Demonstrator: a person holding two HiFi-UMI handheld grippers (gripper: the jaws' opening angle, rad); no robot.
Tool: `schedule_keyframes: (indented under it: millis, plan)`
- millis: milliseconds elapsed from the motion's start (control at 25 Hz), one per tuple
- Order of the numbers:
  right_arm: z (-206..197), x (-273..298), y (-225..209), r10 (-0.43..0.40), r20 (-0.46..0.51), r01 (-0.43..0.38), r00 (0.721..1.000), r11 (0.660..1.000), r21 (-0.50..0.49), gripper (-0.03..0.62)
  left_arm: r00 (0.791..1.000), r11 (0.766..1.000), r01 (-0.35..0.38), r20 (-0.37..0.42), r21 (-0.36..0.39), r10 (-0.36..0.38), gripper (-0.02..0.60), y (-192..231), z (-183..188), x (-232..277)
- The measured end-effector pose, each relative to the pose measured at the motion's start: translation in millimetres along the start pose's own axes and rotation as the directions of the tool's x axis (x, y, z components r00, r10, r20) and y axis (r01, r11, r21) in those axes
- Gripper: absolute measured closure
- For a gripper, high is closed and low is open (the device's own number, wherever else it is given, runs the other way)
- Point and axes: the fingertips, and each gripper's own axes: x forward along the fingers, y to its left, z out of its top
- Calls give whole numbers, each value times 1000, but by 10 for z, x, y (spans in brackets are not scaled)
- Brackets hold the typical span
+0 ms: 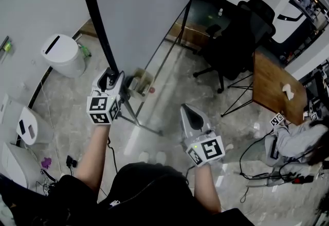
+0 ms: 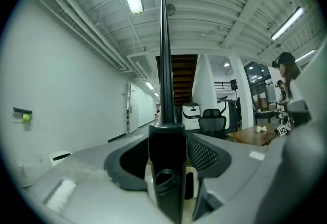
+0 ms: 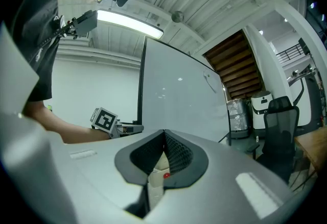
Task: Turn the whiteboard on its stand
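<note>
One whiteboard [image 1: 139, 9] upright on stand [image 1: 145, 126], far centre. Board's black frame edge [image 1: 96, 19] faces person.

Two grippers:
- Left gripper [image 1: 109, 76] held level at board's near left side. Jaws sit astride frame edge. Gripper released: jaws parted, thin gaps show either side of frame.
- Right gripper [image 1: 187, 111] well apart to right, nearer person, over floor. Clenched, jaw tips together, nothing between.

Right of board: one black office chair [image 1: 234, 39], one wooden desk [image 1: 271, 83]. Left, by wall: one white bin [image 1: 64, 55].
</note>
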Motion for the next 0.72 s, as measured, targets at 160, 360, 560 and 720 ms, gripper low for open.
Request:
schedule_keyframes:
  millis: [160,360,560,720]
  plan:
    - [28,25,4,3,12,-3,1000,1000,-3,586,999,1000,8,37,25,-9,336,8,206,-87]
    - [72,43,3,3,27,-2,1000,1000,-8,586,992,997,3,127,79,-13,402,-15,603,-343]
    - [120,0,-47,-2,45,2,999,1000,-9,586,978,994,42,202,97,-61,514,-227,905,-444]
    - [207,-26,4,6,78,-8,997,1000,16,586,958,988,148,242,52,-156,575,-454,980,-474]
